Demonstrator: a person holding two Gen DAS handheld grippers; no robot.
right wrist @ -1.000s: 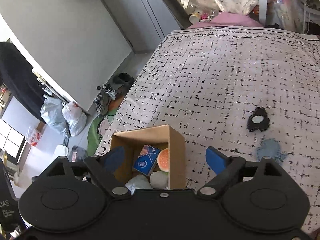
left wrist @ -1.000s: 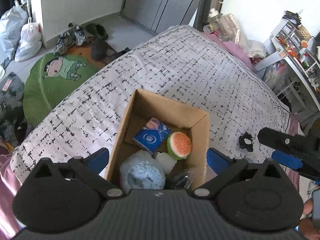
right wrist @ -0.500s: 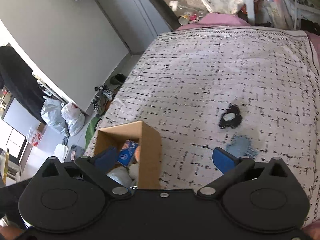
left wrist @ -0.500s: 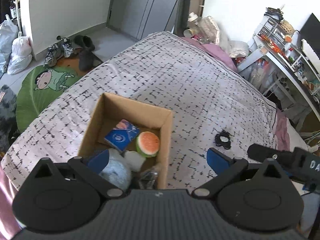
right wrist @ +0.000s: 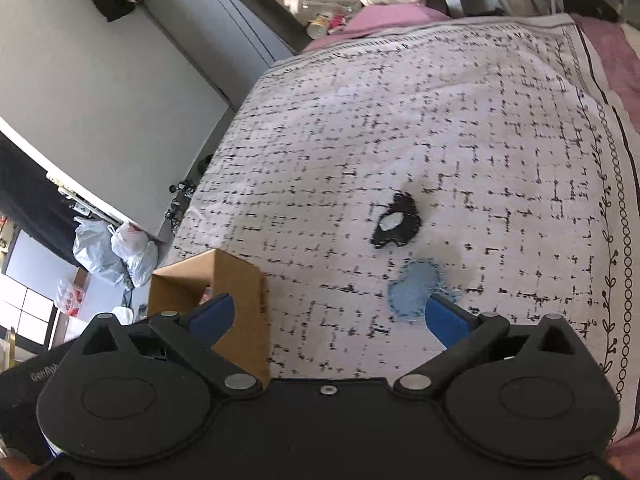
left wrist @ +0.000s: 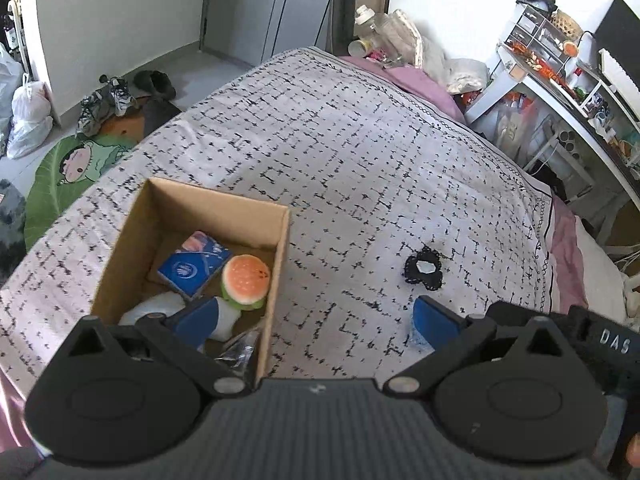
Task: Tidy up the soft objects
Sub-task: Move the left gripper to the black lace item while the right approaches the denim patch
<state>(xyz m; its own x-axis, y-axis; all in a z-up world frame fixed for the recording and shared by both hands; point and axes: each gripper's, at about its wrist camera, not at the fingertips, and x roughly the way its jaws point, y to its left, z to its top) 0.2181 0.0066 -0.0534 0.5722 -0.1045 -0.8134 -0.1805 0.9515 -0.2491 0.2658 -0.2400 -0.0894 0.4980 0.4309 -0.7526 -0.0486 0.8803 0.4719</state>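
One cardboard box on the bedspread, holding one burger toy, one blue packet and one white soft lump. Two loose pieces ahead: black scrunchie, pale blue cloth just beside the right finger. Left gripper spread wide, empty, left finger over the box. Right gripper spread wide, grasping nothing. Box contents visible only from the left wrist.
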